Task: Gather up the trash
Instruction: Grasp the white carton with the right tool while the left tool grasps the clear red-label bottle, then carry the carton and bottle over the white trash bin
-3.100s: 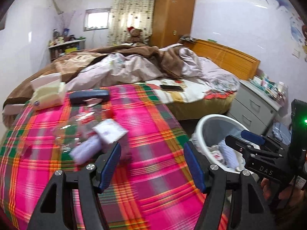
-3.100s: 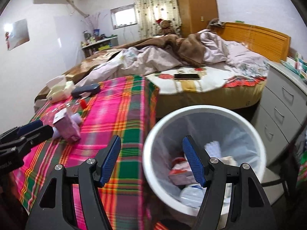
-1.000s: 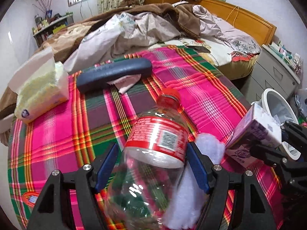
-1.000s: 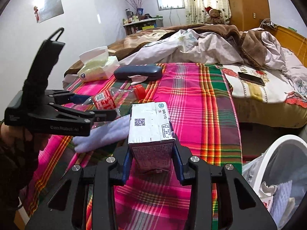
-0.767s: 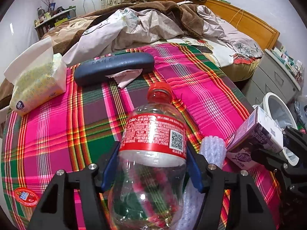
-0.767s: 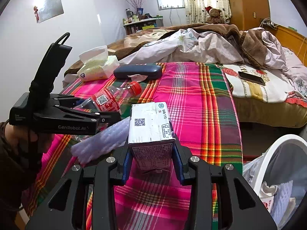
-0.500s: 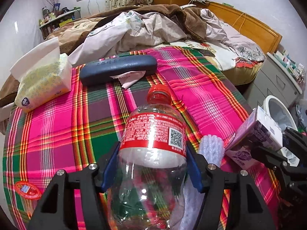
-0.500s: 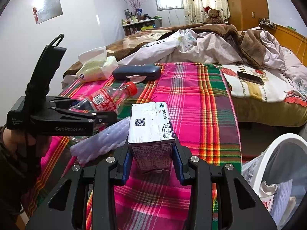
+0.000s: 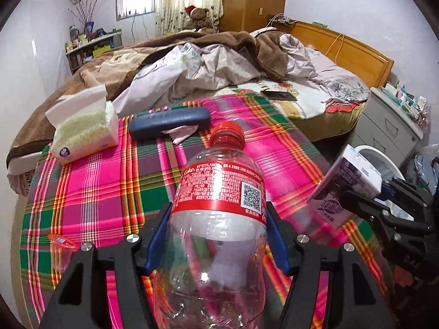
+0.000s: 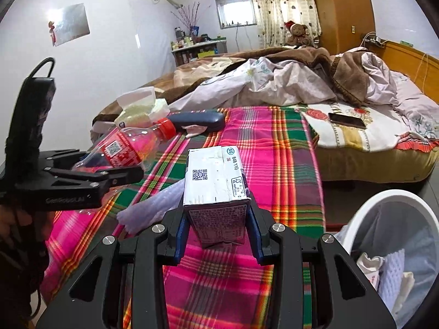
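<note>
My left gripper (image 9: 216,235) is shut on an empty clear plastic bottle (image 9: 219,205) with a red cap and red label, held above the plaid cloth. It also shows at the left of the right wrist view (image 10: 129,148). My right gripper (image 10: 218,227) is shut on a small purple-and-white drink carton (image 10: 215,189), also held above the cloth; the carton shows at the right of the left wrist view (image 9: 348,189). A white foam net sleeve (image 10: 153,208) lies on the cloth below. A white trash bin (image 10: 392,244) with trash inside stands on the floor at the right.
A tissue pack (image 9: 82,134) and a dark blue case (image 9: 170,122) with a paper scrap lie at the cloth's far side. An unmade bed (image 9: 219,63) with a phone (image 10: 347,120) lies beyond. A grey drawer unit (image 9: 389,126) stands right.
Both grippers closed on their items about a second ago or earlier. Since then the left gripper has lifted the bottle off the cloth and tipped upward; the right holds the carton steady.
</note>
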